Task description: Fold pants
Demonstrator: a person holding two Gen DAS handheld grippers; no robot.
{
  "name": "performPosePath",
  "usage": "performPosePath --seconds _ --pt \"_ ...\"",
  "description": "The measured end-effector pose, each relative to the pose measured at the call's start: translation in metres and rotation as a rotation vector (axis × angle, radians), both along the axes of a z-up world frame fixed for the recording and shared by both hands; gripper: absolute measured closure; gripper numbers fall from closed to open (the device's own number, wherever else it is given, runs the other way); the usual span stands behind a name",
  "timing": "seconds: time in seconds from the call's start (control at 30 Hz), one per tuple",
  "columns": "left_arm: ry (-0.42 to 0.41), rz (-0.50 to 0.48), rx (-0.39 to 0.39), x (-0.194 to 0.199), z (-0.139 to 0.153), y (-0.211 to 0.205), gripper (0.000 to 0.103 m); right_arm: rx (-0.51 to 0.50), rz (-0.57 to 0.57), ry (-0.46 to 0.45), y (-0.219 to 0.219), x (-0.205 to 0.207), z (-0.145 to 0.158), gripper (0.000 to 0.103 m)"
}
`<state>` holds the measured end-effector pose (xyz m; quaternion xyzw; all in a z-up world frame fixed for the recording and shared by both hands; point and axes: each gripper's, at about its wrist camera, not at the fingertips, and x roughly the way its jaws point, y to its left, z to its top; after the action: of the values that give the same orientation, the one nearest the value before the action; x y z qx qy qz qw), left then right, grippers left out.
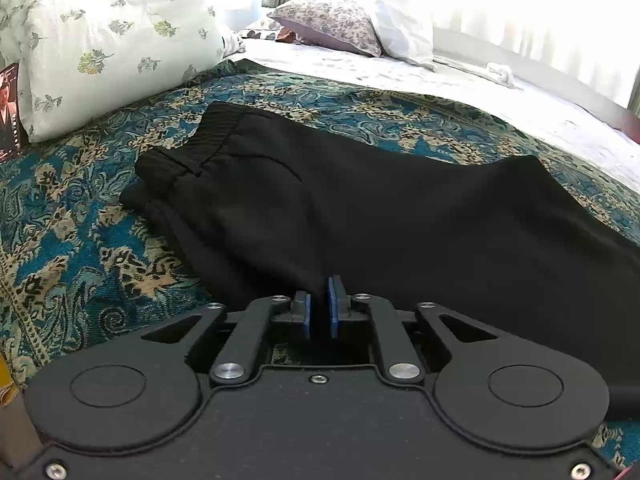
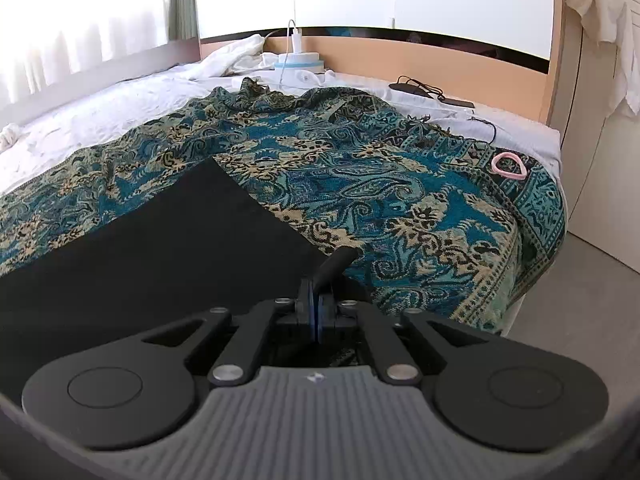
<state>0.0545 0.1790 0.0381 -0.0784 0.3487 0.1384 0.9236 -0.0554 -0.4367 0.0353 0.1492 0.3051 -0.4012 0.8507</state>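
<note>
On the patterned blanket (image 2: 360,184), right tongs (image 2: 316,300) pinch black pants (image 2: 160,240); left tongs (image 1: 319,304) barely parted.

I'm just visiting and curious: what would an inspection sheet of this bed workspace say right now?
Surface: blue patterned throw spread over a white bed sheet.
Job's things: black pants lying flat on the throw, waistband away from the left gripper.
Clutter: pink ring on the throw; floral duvet bundle; pillows; round white device.
Grippers: left gripper slightly open, empty, at the pants' near edge; right gripper shut on a pinch of pants fabric.
Cables: white cable at the device; black cords near the headboard.
Surroundings: curtained window, wooden headboard.
</note>
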Motion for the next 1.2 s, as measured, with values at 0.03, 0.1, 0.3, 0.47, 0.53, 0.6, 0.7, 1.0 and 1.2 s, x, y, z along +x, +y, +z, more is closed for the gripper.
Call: performPosePath --seconds 0.03,0.1,0.3,0.47,0.53,0.6,0.7,1.0,1.2 --pt "0.001 0.005 0.0 0.0 0.0 0.0 0.088 -0.003 0.0 0.003 0.0 0.0 0.0 0.099" --pt "0.001 0.011 0.002 0.001 -0.001 0.001 0.085 -0.009 0.002 0.012 -0.001 0.001 -0.002 0.099" --pt "0.0 0.016 0.035 0.001 -0.001 -0.001 0.065 -0.192 0.071 0.146 0.02 0.014 -0.019 0.081" --pt "-0.017 0.008 0.037 -0.008 0.009 -0.002 0.043 -0.248 0.138 0.126 0.035 0.008 -0.014 0.053" --pt "-0.036 0.004 0.054 -0.012 0.016 -0.001 0.037 -0.236 0.168 0.073 0.04 0.002 -0.007 0.04" --pt "-0.064 0.015 0.065 -0.015 0.022 0.002 0.032 -0.258 0.174 0.05 0.047 -0.002 -0.001 0.035" --pt "-0.112 0.065 0.07 -0.018 0.03 0.015 0.032 -0.284 0.185 0.033 0.056 -0.004 0.006 0.034" --pt "-0.152 0.09 0.12 0.006 0.03 0.036 0.04 -0.273 0.244 -0.036 0.08 0.001 0.021 0.032" --pt "0.075 0.218 0.171 0.031 -0.009 0.057 0.059 -0.276 0.291 -0.024 0.092 0.009 0.015 0.032"
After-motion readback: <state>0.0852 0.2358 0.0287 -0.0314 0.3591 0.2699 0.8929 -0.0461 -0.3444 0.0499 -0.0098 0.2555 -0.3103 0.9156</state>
